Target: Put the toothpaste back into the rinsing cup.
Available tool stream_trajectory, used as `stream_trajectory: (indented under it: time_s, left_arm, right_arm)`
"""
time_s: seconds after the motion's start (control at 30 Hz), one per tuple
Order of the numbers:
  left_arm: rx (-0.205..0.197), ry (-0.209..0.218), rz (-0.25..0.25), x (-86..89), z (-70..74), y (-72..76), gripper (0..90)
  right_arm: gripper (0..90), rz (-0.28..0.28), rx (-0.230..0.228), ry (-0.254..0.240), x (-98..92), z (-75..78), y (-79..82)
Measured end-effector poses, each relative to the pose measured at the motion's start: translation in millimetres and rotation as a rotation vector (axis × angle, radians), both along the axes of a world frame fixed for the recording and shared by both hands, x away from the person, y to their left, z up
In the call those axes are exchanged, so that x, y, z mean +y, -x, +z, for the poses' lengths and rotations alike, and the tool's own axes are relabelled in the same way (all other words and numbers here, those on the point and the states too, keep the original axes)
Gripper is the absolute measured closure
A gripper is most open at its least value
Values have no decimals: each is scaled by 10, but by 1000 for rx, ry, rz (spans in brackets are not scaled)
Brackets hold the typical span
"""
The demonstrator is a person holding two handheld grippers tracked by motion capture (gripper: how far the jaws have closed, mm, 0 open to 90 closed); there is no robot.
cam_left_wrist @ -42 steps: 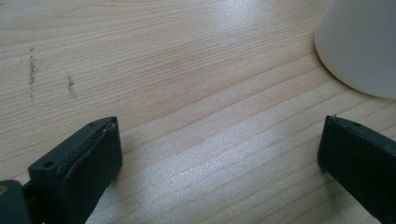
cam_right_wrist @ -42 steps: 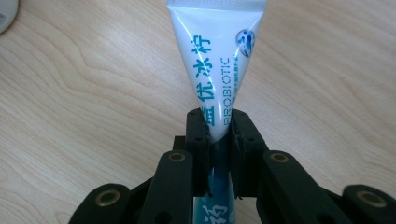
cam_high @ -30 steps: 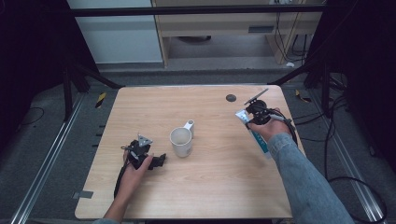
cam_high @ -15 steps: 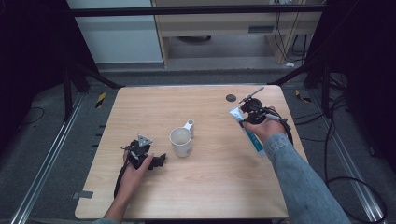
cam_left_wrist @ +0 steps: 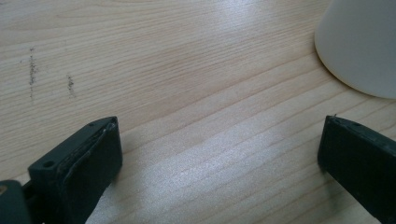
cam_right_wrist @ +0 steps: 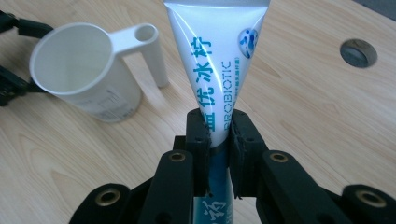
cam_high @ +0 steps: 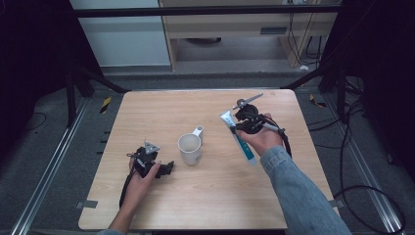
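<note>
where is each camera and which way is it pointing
High view: fixed above the person's side, looking forward and down on the table; both forearms, left hand-held gripper and right hand-held gripper show.
Left gripper view: rides the left hand-held gripper, facing the tabletop; its open jaws show.
Right gripper view: rides the right hand-held gripper, facing across the table; its jaws clamp a toothpaste tube.
Shared: the white cup appears in all three.

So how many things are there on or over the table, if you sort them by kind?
White plastic cup with a handle: 1
White and teal toothpaste tube: 1
Black hand-held grippers, left and right: 2
Total: 4
</note>
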State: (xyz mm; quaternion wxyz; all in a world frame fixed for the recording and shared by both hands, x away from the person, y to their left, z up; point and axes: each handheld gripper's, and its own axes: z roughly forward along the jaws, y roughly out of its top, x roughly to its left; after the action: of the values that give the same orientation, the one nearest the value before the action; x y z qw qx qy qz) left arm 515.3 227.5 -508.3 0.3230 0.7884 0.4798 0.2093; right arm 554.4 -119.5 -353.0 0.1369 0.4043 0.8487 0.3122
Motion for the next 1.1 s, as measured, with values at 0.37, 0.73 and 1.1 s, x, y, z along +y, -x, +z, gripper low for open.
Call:
stream_trajectory:
  time_s: [0.37,0.73,1.1]
  left_arm:
    - [-1,2,1,-1,-1,1,0]
    - [-3,0,-1,0,-1,-1,0]
    - [-4,-1,-1,0,-1,-2,0]
  right_arm:
    - [796,29,-104,-103,304,142,138]
    - [795,62,-178,-184,632,332,131]
    - [795,73,-245,-224,826,550,118]
